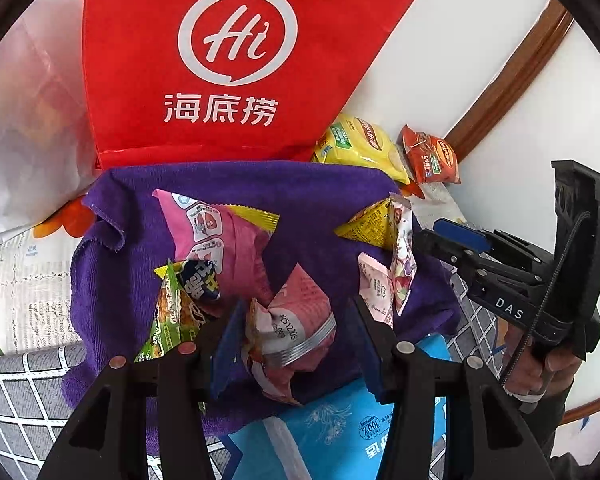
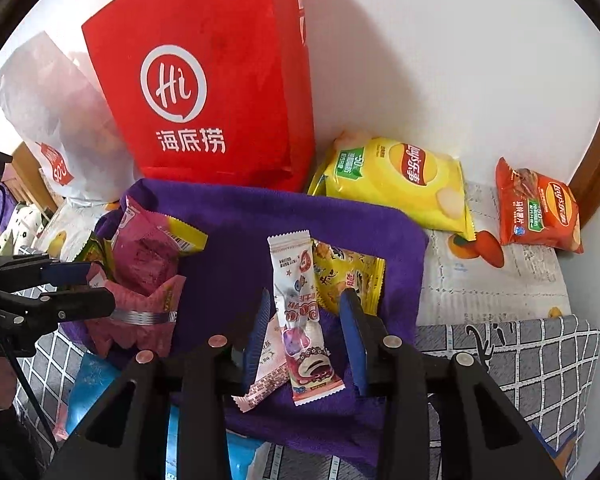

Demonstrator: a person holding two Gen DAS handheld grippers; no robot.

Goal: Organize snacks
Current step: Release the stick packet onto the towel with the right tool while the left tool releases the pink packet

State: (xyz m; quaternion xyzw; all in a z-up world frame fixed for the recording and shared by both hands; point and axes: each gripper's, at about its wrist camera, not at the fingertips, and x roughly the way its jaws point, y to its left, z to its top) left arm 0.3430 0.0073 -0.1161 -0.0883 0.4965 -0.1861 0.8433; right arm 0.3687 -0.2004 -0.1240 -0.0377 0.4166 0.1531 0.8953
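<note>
The left gripper grasps a crumpled pink snack packet with a silver crimped band, pinched between its 2 blue pads above the purple cloth. The right gripper stands released: a long white wrapper printed with a pink bear lies flat between its jaws, touching neither pad. A yellow packet lies just beyond the right jaw, and a pale pink sachet sits by the left jaw.

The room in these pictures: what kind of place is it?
Probably a home, perhaps a table against a wall. A fruit-print cover lies under a purple towel, a red shopping bag leans on the white wall, and chip bags lie about.
</note>
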